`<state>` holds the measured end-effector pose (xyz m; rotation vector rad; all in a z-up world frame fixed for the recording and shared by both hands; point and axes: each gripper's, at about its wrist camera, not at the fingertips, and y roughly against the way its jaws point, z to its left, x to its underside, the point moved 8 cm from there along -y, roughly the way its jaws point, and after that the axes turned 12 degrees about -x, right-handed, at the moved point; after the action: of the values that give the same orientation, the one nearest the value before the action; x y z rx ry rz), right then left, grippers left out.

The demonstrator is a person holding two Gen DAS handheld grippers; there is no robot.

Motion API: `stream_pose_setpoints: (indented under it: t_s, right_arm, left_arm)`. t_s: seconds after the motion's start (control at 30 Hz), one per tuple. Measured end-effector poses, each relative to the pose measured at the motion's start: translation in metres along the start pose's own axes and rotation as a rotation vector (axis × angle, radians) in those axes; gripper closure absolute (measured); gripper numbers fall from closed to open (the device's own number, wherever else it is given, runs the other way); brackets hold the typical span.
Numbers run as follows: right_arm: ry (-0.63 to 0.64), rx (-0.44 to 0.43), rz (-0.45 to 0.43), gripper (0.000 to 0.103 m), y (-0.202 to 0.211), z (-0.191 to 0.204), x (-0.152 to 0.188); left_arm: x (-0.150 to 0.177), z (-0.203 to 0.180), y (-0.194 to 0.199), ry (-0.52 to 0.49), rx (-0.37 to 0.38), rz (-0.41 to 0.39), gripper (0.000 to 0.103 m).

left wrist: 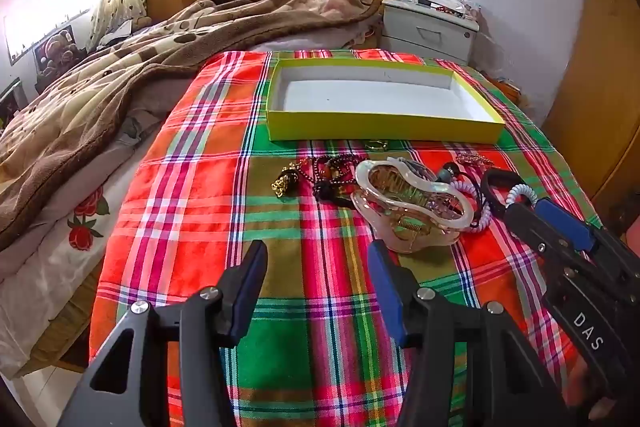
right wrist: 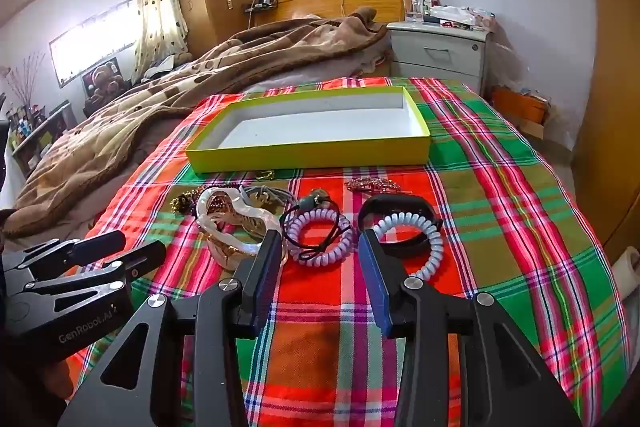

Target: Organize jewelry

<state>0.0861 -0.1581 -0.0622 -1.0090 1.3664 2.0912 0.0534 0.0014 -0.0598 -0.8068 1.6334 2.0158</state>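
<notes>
The left tool (left wrist: 316,291) hangs low over the plaid cloth (left wrist: 200,211) on the bed, its two fingers spread wide with nothing between them. The right tool (right wrist: 320,267) is likewise wide open and empty, its tips close to the nearest pieces.

Nearest the right tool are two coiled hair ties. The pale lilac one (right wrist: 320,237) lies just ahead of its left finger, with a thin black elastic looped across it. The white coil (right wrist: 420,239) touches or passes just behind the right finger and rests on a black wristband (right wrist: 400,227). These coils look light and springy; I judge they would squash and could slip, so pinching across one side of the ring seems the safer hold.

Just beyond the left tool's right finger sits the large clear hair claw (left wrist: 408,203). It looks rigid, smooth and somewhat brittle, and lies on its side. Gripping across its narrow body rather than the teeth would likely serve best, as the glossy plastic may slide.

Further left lie a dark bead string (left wrist: 336,173) and a small gold chain bundle (left wrist: 285,183), loose and limp, apt to dangle. A rhinestone clip (right wrist: 374,185) and a small gold piece (right wrist: 266,174) lie near the box front.

Farthest is the shallow yellow box (left wrist: 384,129), white inside and holding nothing, well beyond both tools.
</notes>
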Motion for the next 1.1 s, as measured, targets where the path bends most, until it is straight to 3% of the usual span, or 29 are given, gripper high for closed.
stream_pose_setpoints:
  t_s: [1.1]
  right_arm:
    - [0.015, 0.040, 0.006, 0.062, -0.001, -0.003, -0.001]
  left_arm:
    - [-0.006, 0.005, -0.003, 0.005, -0.036, -0.005, 0.049]
